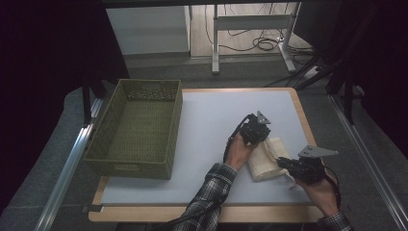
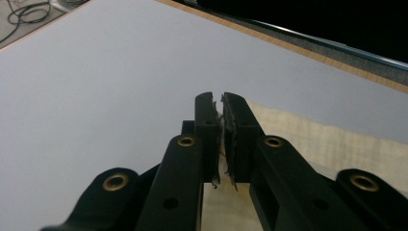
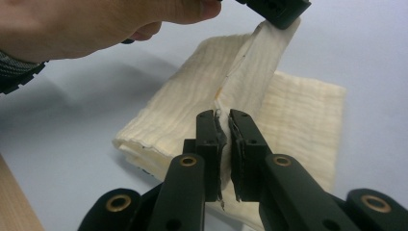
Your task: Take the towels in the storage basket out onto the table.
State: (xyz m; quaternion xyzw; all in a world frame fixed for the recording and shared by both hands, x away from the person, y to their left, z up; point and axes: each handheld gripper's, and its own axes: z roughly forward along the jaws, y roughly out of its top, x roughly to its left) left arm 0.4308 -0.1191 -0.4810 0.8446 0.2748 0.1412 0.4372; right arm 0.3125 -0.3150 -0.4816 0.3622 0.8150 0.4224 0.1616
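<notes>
Pinching one cream cloth (image 3: 288,120) edge, both tongs, left (image 1: 256,131) and right (image 3: 226,126), clamped on it; fold half-made on tabletop (image 1: 211,120), wicker basket (image 1: 139,126) empty.

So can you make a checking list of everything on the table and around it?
Surface: pale table mat on a wood-edged table, bare apart from two things.
Job's things: cream folded cloth, one edge pinched up; empty green woven basket at the left.
Clutter: nothing seen.
Grippers: left hand-held gripper shut on the cloth's lifted edge; right hand-held gripper shut on the same edge.
Cables: loose black cables on the floor beyond the table.
Surroundings: dark curtains, white desk legs.
</notes>
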